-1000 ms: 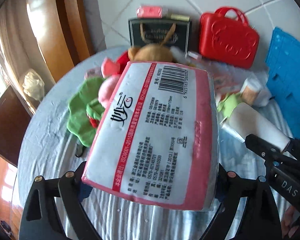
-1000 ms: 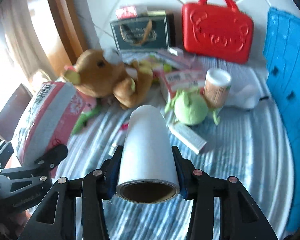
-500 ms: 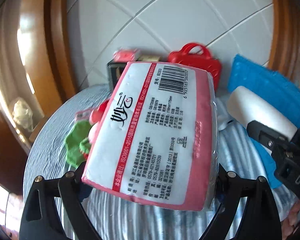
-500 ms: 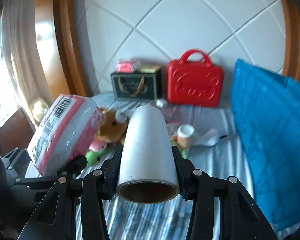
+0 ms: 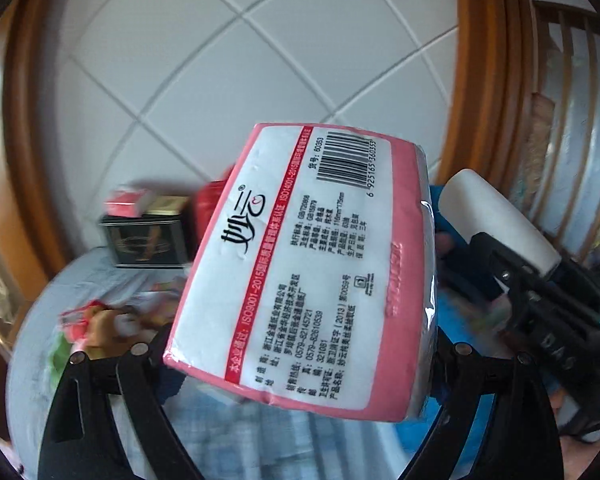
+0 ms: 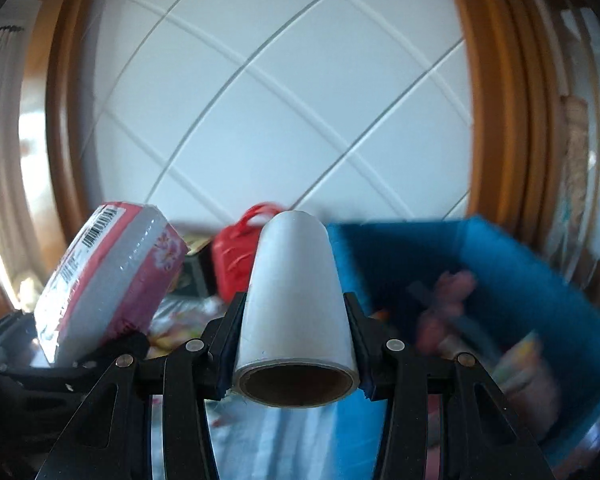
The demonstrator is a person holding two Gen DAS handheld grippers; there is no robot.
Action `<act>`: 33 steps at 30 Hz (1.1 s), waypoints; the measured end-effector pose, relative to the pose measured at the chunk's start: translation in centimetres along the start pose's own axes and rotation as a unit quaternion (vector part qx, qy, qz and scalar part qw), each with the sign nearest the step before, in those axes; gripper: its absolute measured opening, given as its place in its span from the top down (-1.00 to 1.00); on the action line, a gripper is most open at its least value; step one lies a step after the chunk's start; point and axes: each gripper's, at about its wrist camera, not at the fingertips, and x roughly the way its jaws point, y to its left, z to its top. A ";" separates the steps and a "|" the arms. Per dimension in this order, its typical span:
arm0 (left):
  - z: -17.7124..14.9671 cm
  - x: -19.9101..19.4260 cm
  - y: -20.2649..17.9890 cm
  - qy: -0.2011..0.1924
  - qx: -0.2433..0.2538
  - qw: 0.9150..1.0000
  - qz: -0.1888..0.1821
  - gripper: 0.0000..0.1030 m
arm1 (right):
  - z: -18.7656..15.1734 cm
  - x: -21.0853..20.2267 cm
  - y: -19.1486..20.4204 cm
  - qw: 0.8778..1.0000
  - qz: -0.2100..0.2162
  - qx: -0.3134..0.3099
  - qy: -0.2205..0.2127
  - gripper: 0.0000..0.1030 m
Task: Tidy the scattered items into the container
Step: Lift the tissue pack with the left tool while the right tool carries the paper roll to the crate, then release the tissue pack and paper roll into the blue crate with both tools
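Note:
My left gripper (image 5: 300, 364) is shut on a pink and white tissue pack (image 5: 312, 268), held high above the table; the pack also shows in the right wrist view (image 6: 100, 280). My right gripper (image 6: 294, 344) is shut on a white film roll (image 6: 296, 300), also raised; the roll shows in the left wrist view (image 5: 496, 216). The blue container (image 6: 532, 276) lies to the right, open, with several blurred items inside.
A red carry case (image 6: 236, 256) and a dark gift bag (image 5: 144, 240) stand at the back by the tiled wall. Plush toys and packets (image 5: 100, 320) lie on the grey-clothed round table (image 5: 32, 360). A wooden door frame stands at the right.
Both grippers have risen and tilted up with their loads. The view has swung right, so the inside of the blue container now shows in the right wrist view.

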 end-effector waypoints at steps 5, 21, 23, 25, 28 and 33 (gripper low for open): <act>5.2 3.5 -9.7 0.053 -0.043 0.996 -0.051 -0.78 | 4.0 0.8 -11.1 0.999 -0.014 -0.034 -0.004 0.12; 2.8 26.3 -23.4 0.270 0.012 0.957 0.103 -0.77 | -0.6 18.7 -29.3 0.977 0.010 -0.033 0.210 0.12; 1.2 28.6 -23.3 0.294 0.016 0.949 0.115 -0.77 | -2.3 21.1 -29.9 0.966 0.019 -0.034 0.255 0.12; -0.1 30.8 -22.9 0.323 0.015 0.939 0.113 -0.77 | -3.6 22.7 -30.0 0.956 0.029 -0.038 0.290 0.12; -1.7 32.8 -22.9 0.354 0.031 0.926 0.123 -0.77 | -6.0 24.8 -30.3 0.941 0.027 -0.060 0.333 0.12; -4.0 35.1 -22.1 0.420 0.019 0.899 0.122 -0.79 | -7.8 25.7 -30.6 0.926 0.040 -0.052 0.372 0.12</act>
